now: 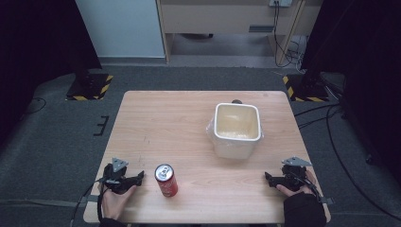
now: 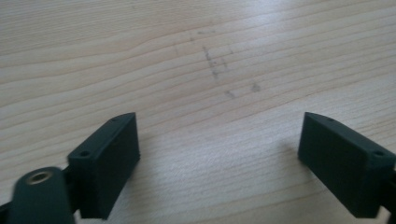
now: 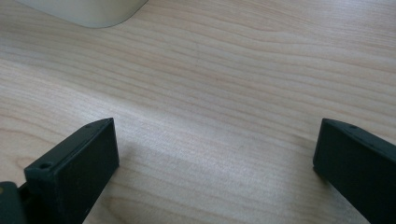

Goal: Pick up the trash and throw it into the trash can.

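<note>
Where the pale wooden table (image 1: 189, 118) stands on dark grey carpet (image 1: 56, 142), black curtains close off both sides of the room and a light wooden desk (image 1: 227, 19) lines the far wall. A red can (image 1: 166, 180) stands upright near the table's front edge, just beside the left gripper (image 1: 138, 177), whose jaws are spread wide over bare wood marked with faint pencil lines (image 2: 217, 65). A cream tub (image 1: 237, 128) sits right of centre. The right gripper (image 1: 268, 178) rests at the front right corner, its jaws likewise spread apart, nothing between them.
</note>
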Tool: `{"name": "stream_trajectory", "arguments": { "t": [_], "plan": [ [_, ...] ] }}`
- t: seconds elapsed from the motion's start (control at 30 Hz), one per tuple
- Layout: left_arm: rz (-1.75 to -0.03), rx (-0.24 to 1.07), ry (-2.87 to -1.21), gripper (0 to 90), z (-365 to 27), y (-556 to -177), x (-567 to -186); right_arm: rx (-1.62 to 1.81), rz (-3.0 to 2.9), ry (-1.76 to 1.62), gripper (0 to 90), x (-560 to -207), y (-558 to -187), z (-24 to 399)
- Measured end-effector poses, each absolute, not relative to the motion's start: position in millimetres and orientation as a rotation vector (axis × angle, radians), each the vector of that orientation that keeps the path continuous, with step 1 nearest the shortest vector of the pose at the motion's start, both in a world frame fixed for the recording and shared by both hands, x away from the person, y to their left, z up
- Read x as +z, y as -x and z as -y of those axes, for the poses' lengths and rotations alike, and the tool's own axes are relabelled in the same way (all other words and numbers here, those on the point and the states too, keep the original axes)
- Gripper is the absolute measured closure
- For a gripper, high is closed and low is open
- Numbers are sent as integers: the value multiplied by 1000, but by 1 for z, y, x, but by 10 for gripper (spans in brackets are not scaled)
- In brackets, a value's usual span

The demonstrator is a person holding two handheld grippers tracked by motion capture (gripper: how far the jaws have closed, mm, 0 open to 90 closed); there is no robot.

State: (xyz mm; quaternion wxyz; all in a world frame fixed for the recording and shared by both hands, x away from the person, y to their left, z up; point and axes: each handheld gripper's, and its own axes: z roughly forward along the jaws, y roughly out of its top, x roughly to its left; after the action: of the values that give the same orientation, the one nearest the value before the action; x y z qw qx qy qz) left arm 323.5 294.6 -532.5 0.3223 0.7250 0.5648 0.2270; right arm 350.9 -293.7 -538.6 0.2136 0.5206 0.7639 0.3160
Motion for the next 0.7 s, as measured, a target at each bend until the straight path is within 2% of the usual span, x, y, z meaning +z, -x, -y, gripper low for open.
{"name": "stream_trajectory", "arguments": {
  "t": [0.23, 0.43, 0.7],
  "plan": [
    [-1467, 634, -1782, 182, -302, -315, -519, 880, -2118, -1444, 11, -539, -351, 294],
    [-1420, 702, -1655, 179, -308, -301, -500, 884, -2120, -1443, 12, -539, -352, 295],
    [-1355, 747, -1568, 177, -312, -288, -484, 883, -2119, -1443, 12, -539, -352, 294]
  ]
}}
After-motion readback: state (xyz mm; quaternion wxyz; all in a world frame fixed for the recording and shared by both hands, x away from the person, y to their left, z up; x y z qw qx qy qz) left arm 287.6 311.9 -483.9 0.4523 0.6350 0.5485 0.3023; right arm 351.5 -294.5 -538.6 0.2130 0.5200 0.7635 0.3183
